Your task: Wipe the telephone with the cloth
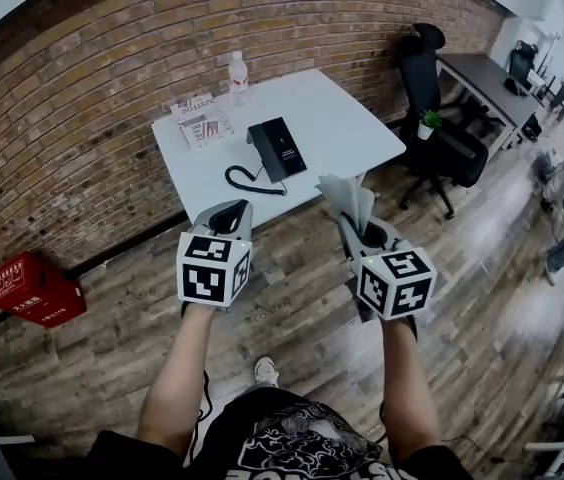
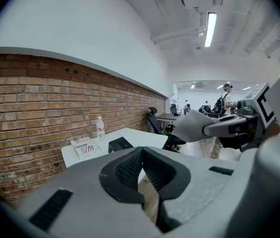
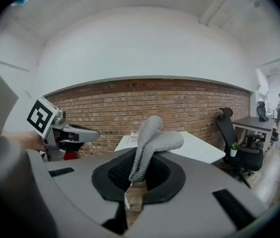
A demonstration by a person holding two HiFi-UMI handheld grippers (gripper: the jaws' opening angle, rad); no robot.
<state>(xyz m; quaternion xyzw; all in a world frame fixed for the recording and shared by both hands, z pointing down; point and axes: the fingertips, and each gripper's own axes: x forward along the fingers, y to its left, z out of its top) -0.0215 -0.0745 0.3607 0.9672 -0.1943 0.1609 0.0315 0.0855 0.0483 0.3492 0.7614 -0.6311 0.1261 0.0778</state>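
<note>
Standing on a wooden floor [image 1: 292,313] in an office room, facing a white table [image 1: 362,128] set against a brick wall [image 1: 102,78]. Left claw [image 1: 230,211] with jaws pressed together, nothing between them. Right claw [image 1: 360,230] clamped on a grey cloth [image 1: 348,198], folded and sticking up past the jaw tips. Ahead of both claws, well apart from them, the black telephone [image 1: 277,148] flat on the table, with its coiled cord [image 1: 247,180] towards the left claw. Beyond the telephone, a water bottle [image 1: 238,76] and a stack of books [image 1: 202,120]. Far left of the left claw, a red box [image 1: 34,288] on the floor near the wall. Beyond the right claw, to the right, a black office chair [image 1: 432,88], a small potted plant [image 1: 428,123] and another table [image 1: 482,73]
</note>
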